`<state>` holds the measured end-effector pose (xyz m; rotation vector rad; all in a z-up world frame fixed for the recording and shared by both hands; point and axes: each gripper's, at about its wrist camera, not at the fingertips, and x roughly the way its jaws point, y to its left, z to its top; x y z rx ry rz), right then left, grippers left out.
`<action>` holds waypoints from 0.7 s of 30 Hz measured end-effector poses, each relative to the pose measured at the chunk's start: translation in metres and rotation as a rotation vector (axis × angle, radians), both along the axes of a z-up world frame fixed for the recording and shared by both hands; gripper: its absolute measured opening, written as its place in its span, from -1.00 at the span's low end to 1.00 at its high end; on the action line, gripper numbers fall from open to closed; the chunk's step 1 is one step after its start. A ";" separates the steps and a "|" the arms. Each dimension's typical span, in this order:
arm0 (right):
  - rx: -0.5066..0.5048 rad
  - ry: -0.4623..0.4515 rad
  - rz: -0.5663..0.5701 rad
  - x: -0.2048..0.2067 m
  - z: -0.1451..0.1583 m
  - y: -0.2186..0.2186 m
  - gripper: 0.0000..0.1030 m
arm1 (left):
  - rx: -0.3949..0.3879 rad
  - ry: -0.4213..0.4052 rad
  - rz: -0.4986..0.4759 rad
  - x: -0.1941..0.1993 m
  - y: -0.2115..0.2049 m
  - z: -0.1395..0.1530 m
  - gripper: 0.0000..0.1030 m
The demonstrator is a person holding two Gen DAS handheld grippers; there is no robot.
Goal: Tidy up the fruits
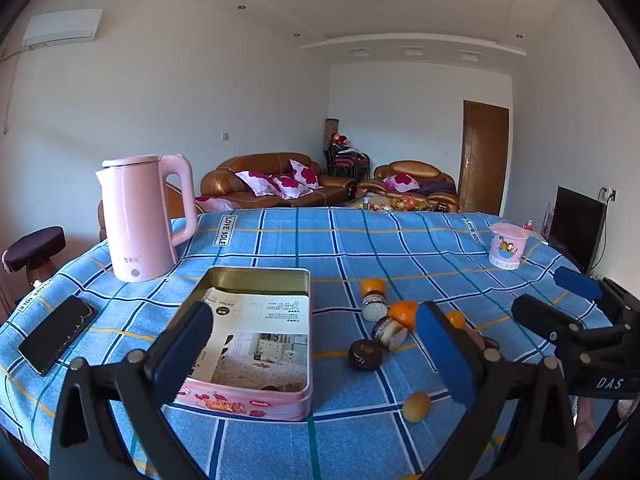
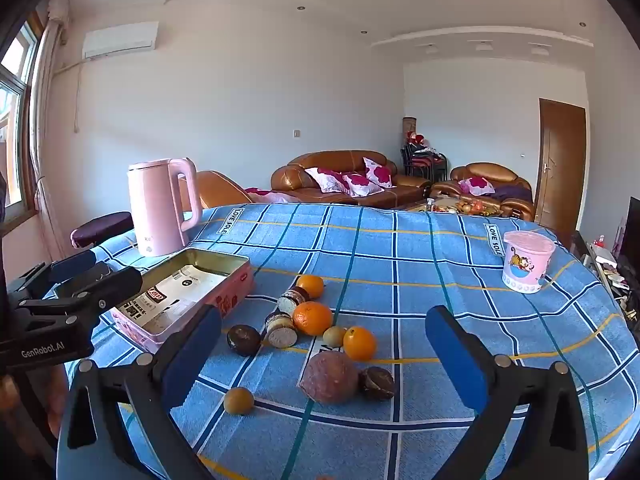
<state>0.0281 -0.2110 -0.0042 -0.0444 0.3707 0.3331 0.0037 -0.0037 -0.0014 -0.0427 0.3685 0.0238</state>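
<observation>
Blue checked cloth [image 2: 400, 264] covers the whole table, crossed by dark, teal and yellow lines. On its far left corner stands a pink kettle [image 1: 140, 216], handle turned to the right. Just in front of the kettle lies an open pink tin [image 1: 256, 340], rectangular, with a printed sheet flat on its bottom; no fruit is in it.

The left gripper [image 1: 316, 344] hangs above the near edge of the table with its blue-padded jaws spread wide and nothing between them; the near corner of the tin shows behind its left finger. The right gripper [image 2: 324, 344] is likewise spread fully and grips nothing, and the fruit lies on the cloth beyond its fingers.

A pink tub [image 2: 527, 261] with a cartoon cat stands well apart at the far right. A dark phone [image 1: 56, 334] lies flat near the left edge.

To the right of the tin the fruit sits loose in a cluster: a large reddish-brown fruit [image 2: 329, 377] nearest, three oranges [image 2: 313, 318] running back from it, a dark round fruit [image 2: 244, 340] nearer the tin, another dark one [image 2: 377, 382] touching the big fruit, and two small yellow-green ones [image 2: 238, 400]. Two small wrapped cakes [image 2: 281, 329] lie among them.
</observation>
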 end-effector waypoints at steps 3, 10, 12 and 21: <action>0.007 0.000 -0.002 0.000 0.000 -0.001 0.98 | -0.002 0.001 0.000 0.000 0.000 -0.003 1.00; 0.017 0.001 0.003 -0.003 -0.002 -0.006 0.98 | -0.001 -0.010 0.003 -0.003 0.002 -0.003 1.00; 0.016 0.004 0.007 -0.002 -0.002 -0.006 0.98 | 0.005 -0.008 0.003 -0.003 0.001 -0.004 1.00; 0.009 0.014 0.012 -0.001 -0.007 0.002 0.98 | 0.010 -0.006 0.002 -0.004 0.000 -0.004 1.00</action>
